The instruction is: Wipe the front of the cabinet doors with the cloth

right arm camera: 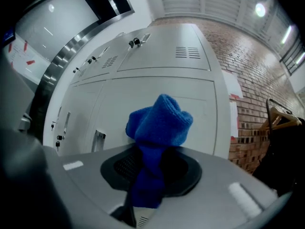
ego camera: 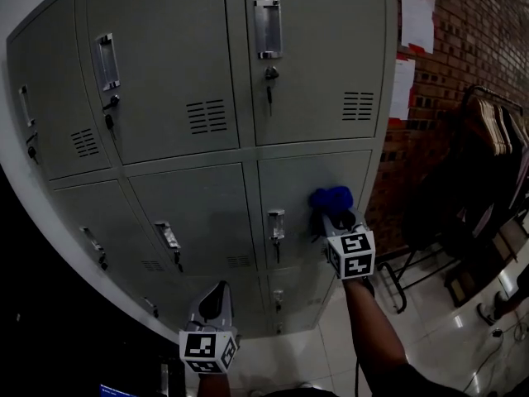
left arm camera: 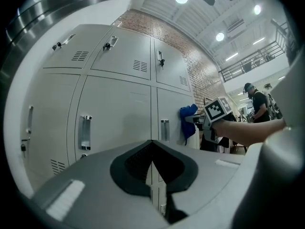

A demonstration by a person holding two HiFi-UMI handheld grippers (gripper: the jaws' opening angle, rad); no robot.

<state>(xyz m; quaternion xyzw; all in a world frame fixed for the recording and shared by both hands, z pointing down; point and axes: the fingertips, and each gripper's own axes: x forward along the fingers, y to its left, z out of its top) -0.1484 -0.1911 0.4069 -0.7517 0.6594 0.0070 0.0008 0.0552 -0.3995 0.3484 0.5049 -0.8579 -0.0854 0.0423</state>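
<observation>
The grey cabinet (ego camera: pixel 207 197) has several locker doors with handles and keys. My right gripper (ego camera: pixel 334 218) is shut on a blue cloth (ego camera: pixel 331 197), which it holds up at the middle-row right door (ego camera: pixel 289 188), right of that door's handle (ego camera: pixel 276 223). In the right gripper view the bunched cloth (right arm camera: pixel 159 123) sticks out of the gripper (right arm camera: pixel 150 168) with the door (right arm camera: pixel 200 94) just behind it. My left gripper (ego camera: pixel 216 298) hangs lower, in front of the bottom doors, shut and empty. The left gripper view also takes in the cloth (left arm camera: pixel 188 120).
A brick wall (ego camera: pixel 463 64) with pinned papers (ego camera: pixel 417 16) runs right of the cabinet. A clothes rack with hangers (ego camera: pixel 496 126) stands against it above the shiny tiled floor (ego camera: pixel 430 329). A person (left arm camera: pixel 257 104) stands far off in the left gripper view.
</observation>
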